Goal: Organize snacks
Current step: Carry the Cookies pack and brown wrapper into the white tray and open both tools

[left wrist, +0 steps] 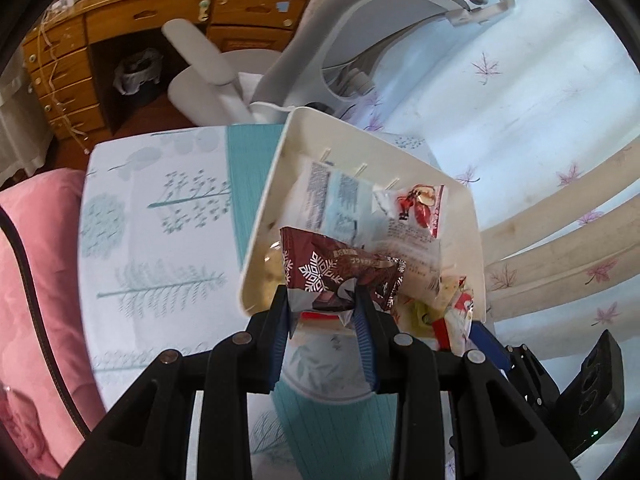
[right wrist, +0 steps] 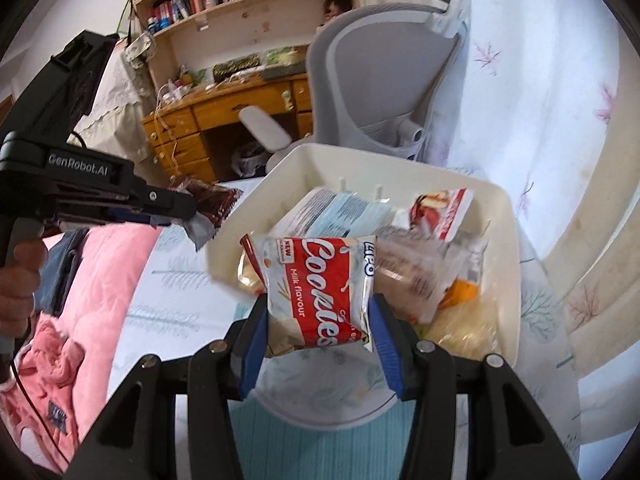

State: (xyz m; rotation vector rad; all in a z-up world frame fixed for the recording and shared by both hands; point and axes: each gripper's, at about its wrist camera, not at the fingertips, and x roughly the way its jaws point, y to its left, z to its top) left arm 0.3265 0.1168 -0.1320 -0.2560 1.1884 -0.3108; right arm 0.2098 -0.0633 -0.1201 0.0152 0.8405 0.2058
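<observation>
My right hand-held gripper (right wrist: pixel 318 316) pinches the cookie packet (right wrist: pixel 320 292), my left hand-held gripper (left wrist: pixel 322 304) pinches the brown snack packet (left wrist: pixel 340 276); the white bin (right wrist: pixel 508 240) lies just ahead, below both.

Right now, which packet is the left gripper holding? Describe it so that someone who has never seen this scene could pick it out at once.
Start at the cream plastic bin of snacks on the leaf-print tablecloth. At its near left edge, the left gripper pinches a crumpled snack packet. It is the only dark maroon one with white snowflakes; the right gripper holds a red-and-white cookies packet.
</observation>
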